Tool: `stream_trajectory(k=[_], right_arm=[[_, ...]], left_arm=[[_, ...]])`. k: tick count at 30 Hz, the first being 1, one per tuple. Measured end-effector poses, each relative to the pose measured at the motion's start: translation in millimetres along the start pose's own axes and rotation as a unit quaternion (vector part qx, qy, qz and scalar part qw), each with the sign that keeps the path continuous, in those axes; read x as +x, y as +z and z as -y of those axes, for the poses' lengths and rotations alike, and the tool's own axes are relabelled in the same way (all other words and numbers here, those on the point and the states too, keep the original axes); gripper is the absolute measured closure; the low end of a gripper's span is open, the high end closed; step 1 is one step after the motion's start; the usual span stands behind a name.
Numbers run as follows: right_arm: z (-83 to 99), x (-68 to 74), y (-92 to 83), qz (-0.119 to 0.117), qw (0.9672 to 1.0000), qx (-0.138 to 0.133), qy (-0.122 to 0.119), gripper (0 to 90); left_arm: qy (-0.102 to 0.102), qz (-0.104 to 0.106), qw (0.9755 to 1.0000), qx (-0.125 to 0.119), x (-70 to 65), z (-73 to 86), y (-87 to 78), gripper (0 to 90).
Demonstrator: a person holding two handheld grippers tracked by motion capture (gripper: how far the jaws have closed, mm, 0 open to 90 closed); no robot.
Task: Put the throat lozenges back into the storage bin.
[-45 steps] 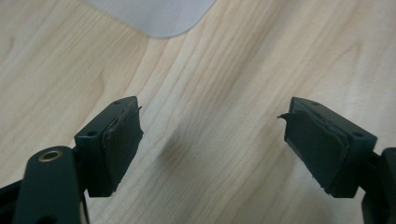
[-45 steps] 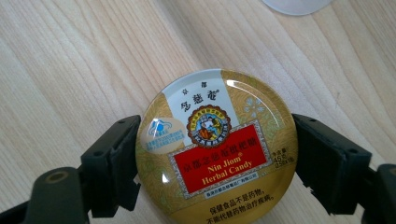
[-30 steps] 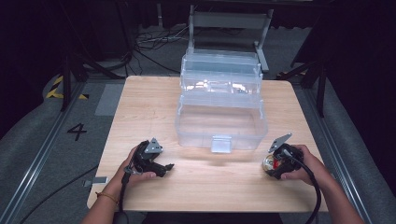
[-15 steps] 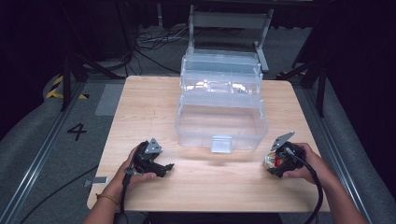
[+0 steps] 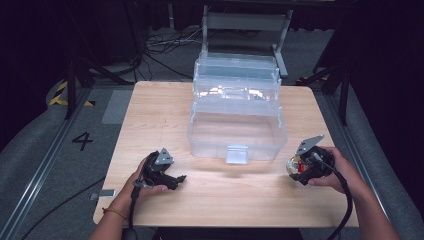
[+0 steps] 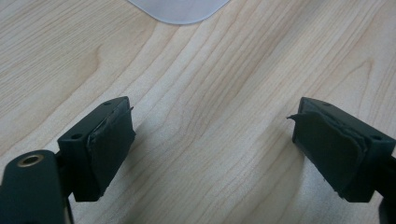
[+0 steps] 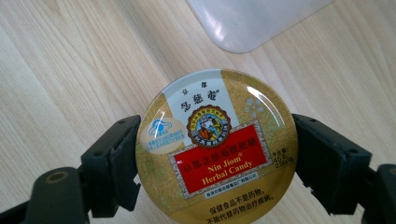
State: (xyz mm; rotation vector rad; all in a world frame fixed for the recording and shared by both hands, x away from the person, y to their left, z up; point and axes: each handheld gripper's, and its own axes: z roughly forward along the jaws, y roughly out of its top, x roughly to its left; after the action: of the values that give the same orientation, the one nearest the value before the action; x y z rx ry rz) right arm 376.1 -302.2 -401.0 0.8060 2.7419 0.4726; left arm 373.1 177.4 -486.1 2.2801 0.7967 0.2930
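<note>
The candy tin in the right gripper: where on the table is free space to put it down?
The candy tin could go on the bare wood between the left gripper and the right gripper, in front of the clear plastic box. The strip of table left of the box is also free. The back middle is crowded by the box.

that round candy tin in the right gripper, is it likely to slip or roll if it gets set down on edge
The candy tin looks rigid, probably metal, so it should not flex between the right gripper jaws. Its glossy lid and curved rim suggest it could slip if the grip loosens. Set on edge it would likely roll; laid flat on the table it should stay put.
</note>
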Motion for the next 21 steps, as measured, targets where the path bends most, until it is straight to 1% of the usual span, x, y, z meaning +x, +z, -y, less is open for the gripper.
stream_trajectory(k=[2, 4, 10, 16, 21], right_arm=[[-1.0, -2.1, -3.5, 0.004, 1.0, 0.0, 0.0, 20.8], [-1.6, -4.1, -5.4, 0.009, 0.9999, 0.006, 0.0, 20.8], [-3.6, -9.1, -11.8, 0.014, 0.9998, 0.012, 0.0, 20.8], [-6.5, -12.0, -19.3, 0.014, 0.9999, 0.01, -0.001, 20.8], [-11.2, -17.4, -28.9, 0.021, 0.9997, 0.009, -0.002, 20.8]], left_arm=[[-0.001, 0.0, 1.0, 0.0, 0.1, -0.2, 0.4, 12.7], [-0.001, 0.0, 1.0, 0.0, 0.1, -0.3, 0.5, 12.6], [0.0, 0.0, 1.0, 0.0, 0.1, -0.3, 0.4, 12.6], [-0.001, 0.0, 1.0, 0.0, 0.1, -0.3, 0.5, 12.6], [-0.001, 0.0, 1.0, 0.0, 0.1, -0.3, 0.4, 12.6]])
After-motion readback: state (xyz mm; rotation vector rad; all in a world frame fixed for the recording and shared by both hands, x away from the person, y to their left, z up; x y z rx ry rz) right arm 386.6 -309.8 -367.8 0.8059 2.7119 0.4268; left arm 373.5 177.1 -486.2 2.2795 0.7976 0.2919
